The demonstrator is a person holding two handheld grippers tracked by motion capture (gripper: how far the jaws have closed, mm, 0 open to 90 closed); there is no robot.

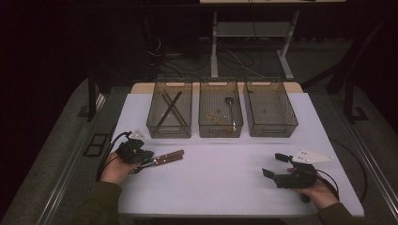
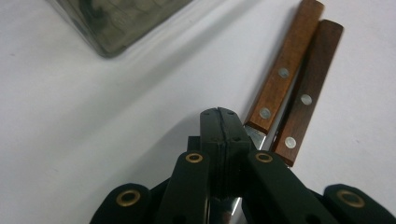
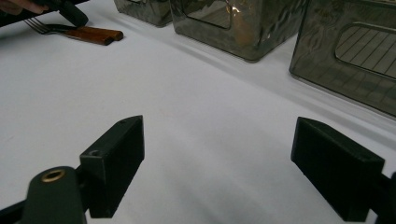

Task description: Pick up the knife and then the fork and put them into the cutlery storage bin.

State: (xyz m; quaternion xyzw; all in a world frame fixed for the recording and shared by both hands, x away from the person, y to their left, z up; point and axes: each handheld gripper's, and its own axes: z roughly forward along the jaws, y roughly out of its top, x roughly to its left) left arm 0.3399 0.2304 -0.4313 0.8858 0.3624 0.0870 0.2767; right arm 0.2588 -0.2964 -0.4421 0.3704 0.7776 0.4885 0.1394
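A: Near the left bin (image 1: 169, 108), on the white desk (image 1: 225, 183), two wooden-handled utensils (image 1: 165, 158) are lying side by side, handles touching. The left gripper (image 2: 218, 122) is closed, and a strip of metal is seen between its jaws below the handles; it seems to be clamped on the blade or neck of one piece.

B: What might go wrong?

A: With so narrow a grip on smooth metal, the piece could pivot or slip when lifted, pulled down by the heavier handle. The neighbouring handle could also be dragged along, since the two are touching.

B: And the other side?

A: Far right of that bin, the right gripper (image 3: 217, 163) is held with jaws wide apart, nothing between them, so no support would be given if the piece were dropped.
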